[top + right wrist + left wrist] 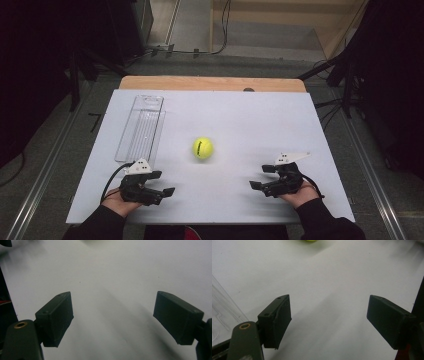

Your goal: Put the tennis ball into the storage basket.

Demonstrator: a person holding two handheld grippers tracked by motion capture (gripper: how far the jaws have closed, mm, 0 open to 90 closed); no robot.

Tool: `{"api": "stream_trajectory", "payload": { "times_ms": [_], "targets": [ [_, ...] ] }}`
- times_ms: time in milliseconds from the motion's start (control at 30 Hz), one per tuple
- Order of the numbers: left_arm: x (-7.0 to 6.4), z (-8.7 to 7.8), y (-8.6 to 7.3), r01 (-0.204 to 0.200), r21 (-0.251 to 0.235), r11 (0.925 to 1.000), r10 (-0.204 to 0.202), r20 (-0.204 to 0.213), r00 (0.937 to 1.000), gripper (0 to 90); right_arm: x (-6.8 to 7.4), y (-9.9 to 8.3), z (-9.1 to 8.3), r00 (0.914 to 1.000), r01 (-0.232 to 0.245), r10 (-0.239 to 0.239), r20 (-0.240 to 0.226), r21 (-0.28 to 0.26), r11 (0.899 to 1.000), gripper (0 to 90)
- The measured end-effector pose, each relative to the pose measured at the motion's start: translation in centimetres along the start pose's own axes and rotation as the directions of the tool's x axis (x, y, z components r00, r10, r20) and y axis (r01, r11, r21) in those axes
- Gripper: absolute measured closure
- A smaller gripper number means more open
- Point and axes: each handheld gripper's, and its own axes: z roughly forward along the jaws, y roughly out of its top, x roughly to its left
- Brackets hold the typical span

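A yellow-green tennis ball (203, 148) rests near the middle of the white board (240, 115); its lower edge peeks in at the top of the left gripper view as the ball (310, 240). My left gripper (162, 183) lies low at the front left, jaws wide apart with nothing between them (328, 320). At the front right my right gripper (261, 177) is open too, bare board showing between its jaws (113, 317). Both point inward, a short way in front of the ball.
A clear plastic tray (141, 127) lies lengthwise on the board's left side, just beyond the left gripper; its corner shows as the tray (222, 312). A wooden table edge (212, 83) runs behind the board. Dark stands and cables surround the table.
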Motion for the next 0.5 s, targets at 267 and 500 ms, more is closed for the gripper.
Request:
{"api": "stream_trajectory", "payload": {
  "times_ms": [267, 500],
  "targets": [
    [0.02, 0.03, 0.06, 0.008, -0.006, 0.9999, -0.008, 0.005, 1.0000, 20.2, -0.01, -0.21, -0.28, 1.0000, 0.006, -0.006, -0.003, 0.004, 1.000, 14.3],
    [0.03, 0.02, 0.15, 0.016, -0.002, 0.9999, -0.016, 0.008, 0.9998, 20.2, -0.62, -0.61, -0.71, 0.9999, -0.001, 0.001, -0.011, 0.006, 1.000, 14.3]
  ]
}}
